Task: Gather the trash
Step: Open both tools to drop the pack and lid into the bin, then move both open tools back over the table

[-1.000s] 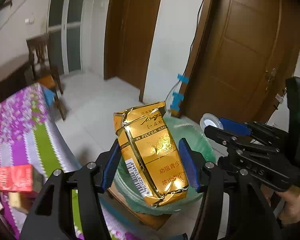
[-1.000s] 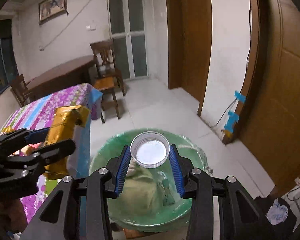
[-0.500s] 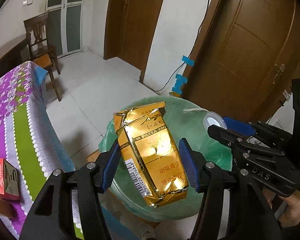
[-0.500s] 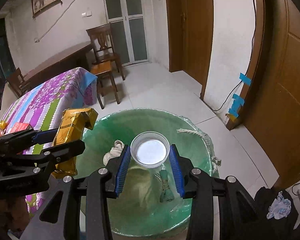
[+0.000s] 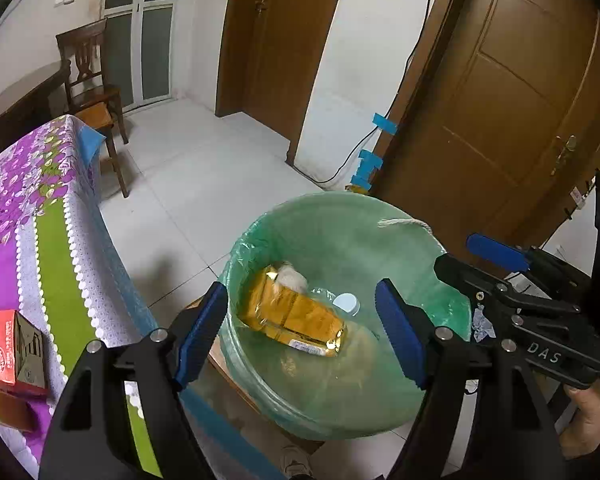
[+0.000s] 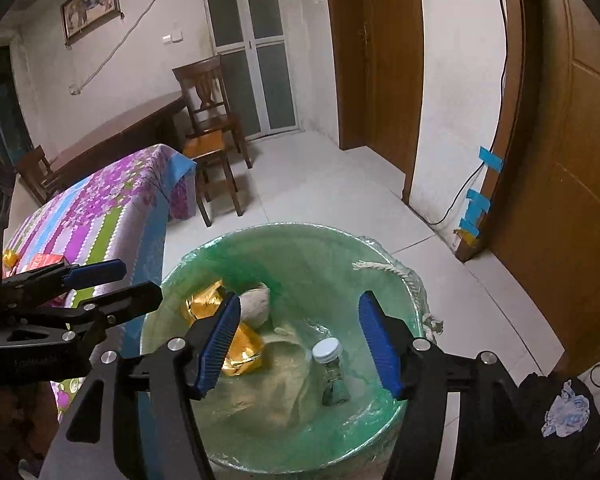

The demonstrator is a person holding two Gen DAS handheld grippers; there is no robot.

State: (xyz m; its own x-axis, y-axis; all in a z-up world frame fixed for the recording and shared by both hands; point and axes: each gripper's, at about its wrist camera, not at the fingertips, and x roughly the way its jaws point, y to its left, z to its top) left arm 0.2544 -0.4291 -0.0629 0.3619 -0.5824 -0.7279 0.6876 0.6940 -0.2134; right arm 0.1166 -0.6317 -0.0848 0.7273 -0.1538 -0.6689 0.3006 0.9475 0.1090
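— Gold foil pack (image 5: pixel 296 314) lying flat in green-lined bin (image 5: pixel 340 216), half hidden behind blue pad in right view. Counted?

— One pack, one white-capped bottle (image 6: pixel 329 364), one pale wad (image 6: pixel 256 300). Bottle body seen only from right wrist; from left, just the cap.

— Jaws?

— Left gripper (image 5: pixel 300 336) and right gripper (image 6: pixel 298 344) both spread over the bin, just been opening, nothing between pads. Red box (image 5: pixel 10 352) on striped tablecloth (image 5: pixel 56 248), cut off at frame edge.

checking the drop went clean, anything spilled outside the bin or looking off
Nothing stands out. The gold packet and the white-capped bottle both lie inside the green-lined bin, and no trash shows on the floor around it.
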